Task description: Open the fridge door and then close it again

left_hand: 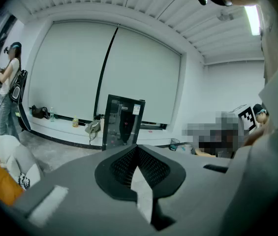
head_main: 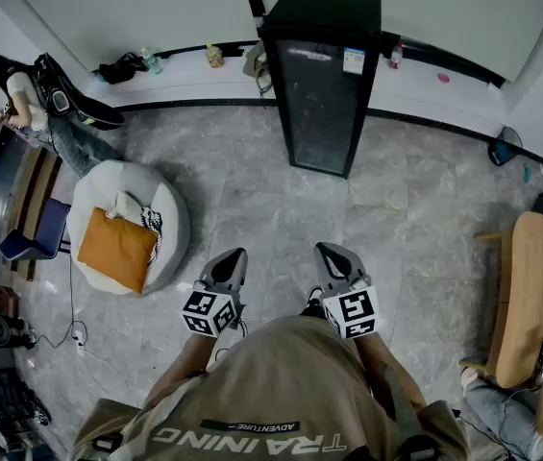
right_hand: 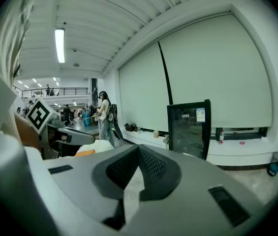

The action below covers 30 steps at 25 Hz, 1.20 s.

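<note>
Head view: The fridge [head_main: 321, 84], a tall black cabinet with a glass door, stands against the far wall ledge [head_main: 180, 71]. Its door sits flush with the cabinet, closed, and a white label is at its upper corner. The left gripper [head_main: 237, 254] and right gripper [head_main: 321, 248] are held side by side low in the view, in front of the person's torso. Both point towards the fridge and are well apart from it, with bare grey stone floor [head_main: 271, 209] between. Each gripper tapers to a single closed tip and carries nothing. A white beanbag [head_main: 160, 221] with an orange cushion [head_main: 117, 250] lies to the left. A wooden chair [head_main: 521, 296] is at the right edge. A standing person [head_main: 21, 94] is at the upper left.

Left gripper view: The jaws meet at their tips with nothing between them. The fridge [left_hand: 123, 122] shows directly beyond the tips, at a distance, with its door closed. A bag [left_hand: 93, 127] rests on the ledge just to its left. The standing person is at the left edge, and the orange cushion is at the lower left.

Right gripper view: The jaws are likewise closed tip to tip and empty. The fridge [right_hand: 190, 127] stands to the right of the jaw line, door closed. A red-capped bottle [right_hand: 221, 135] is on the ledge just beside it.
</note>
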Tool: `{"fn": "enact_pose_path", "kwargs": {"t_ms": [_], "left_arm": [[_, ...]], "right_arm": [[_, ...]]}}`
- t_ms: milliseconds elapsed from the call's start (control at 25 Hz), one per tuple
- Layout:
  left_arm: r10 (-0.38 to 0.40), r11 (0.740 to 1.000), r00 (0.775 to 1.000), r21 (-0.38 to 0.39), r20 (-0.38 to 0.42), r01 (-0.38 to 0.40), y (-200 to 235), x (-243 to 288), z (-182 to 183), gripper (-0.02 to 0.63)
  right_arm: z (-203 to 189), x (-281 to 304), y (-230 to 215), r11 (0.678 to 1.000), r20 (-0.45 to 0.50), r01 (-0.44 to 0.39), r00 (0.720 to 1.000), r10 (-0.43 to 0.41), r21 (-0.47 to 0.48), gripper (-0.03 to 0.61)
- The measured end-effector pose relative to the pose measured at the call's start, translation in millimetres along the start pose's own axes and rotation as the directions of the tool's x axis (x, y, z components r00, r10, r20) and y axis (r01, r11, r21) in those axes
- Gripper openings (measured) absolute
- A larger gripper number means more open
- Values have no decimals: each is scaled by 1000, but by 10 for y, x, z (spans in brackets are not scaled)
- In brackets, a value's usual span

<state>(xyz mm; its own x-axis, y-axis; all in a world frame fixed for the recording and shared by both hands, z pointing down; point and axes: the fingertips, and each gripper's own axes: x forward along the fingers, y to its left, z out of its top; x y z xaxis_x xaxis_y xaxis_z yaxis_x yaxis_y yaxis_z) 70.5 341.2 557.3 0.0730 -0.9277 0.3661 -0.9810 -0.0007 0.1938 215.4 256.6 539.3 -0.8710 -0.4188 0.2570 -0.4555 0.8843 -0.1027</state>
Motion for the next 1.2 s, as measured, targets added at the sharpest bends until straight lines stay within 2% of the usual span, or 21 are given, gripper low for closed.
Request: {"fn": "enact_pose_path", "kwargs": {"t_ms": [400, 640, 880, 1040, 1200], "left_arm": [[35, 999, 999, 32, 27, -36, 18, 713, 298, 2], [85, 996, 996, -14, 17, -85, 107, 802, 266, 0], [122, 991, 992, -45, -16, -123, 440, 834, 171, 2], [105, 992, 994, -71, -16, -106, 653, 1024, 141, 1], [64, 996, 998, -60, 29, -62, 866, 1282, 418, 1]], "right_arm": [[221, 401, -594, 997, 33, -74, 997, 76, -35, -5], [70, 577, -682, 993, -21, -107, 994, 106, -42, -5], [-27, 872, -653, 991, -84, -128, 989, 125, -33, -5], [-39, 1105, -684, 992, -114, -119, 987, 113, -50, -5], [185, 1388, -782, 996, -104, -69, 992, 64, -49, -5]]}}
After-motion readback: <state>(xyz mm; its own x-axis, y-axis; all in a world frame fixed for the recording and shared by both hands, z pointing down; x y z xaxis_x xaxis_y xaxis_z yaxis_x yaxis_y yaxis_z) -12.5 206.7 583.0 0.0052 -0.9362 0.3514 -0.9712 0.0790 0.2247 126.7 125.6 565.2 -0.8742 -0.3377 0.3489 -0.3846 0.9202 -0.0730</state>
